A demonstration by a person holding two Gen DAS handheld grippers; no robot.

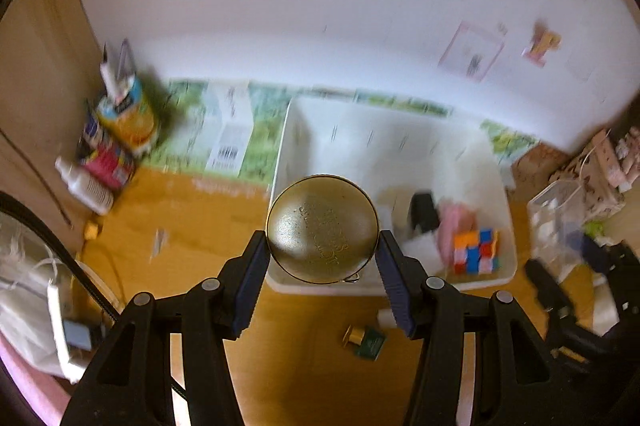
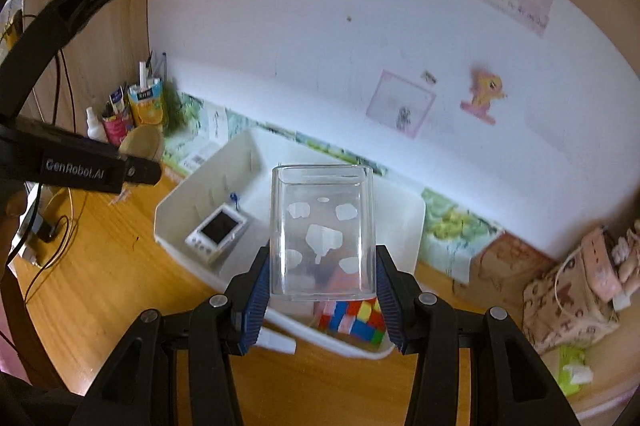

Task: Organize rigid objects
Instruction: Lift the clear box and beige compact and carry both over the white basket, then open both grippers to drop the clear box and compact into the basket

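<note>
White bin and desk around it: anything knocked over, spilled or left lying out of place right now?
Nothing is spilled. One stray: a small gold-and-green item lies tipped on the wooden desk, outside the white bin. The cube and small screen device sit inside it. The left gripper holds a gold round tin, the right gripper a clear container.

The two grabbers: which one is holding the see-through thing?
The right gripper. Its fingers pinch a clear plastic box with white blotches; the left gripper holds a round gold tin.
</note>
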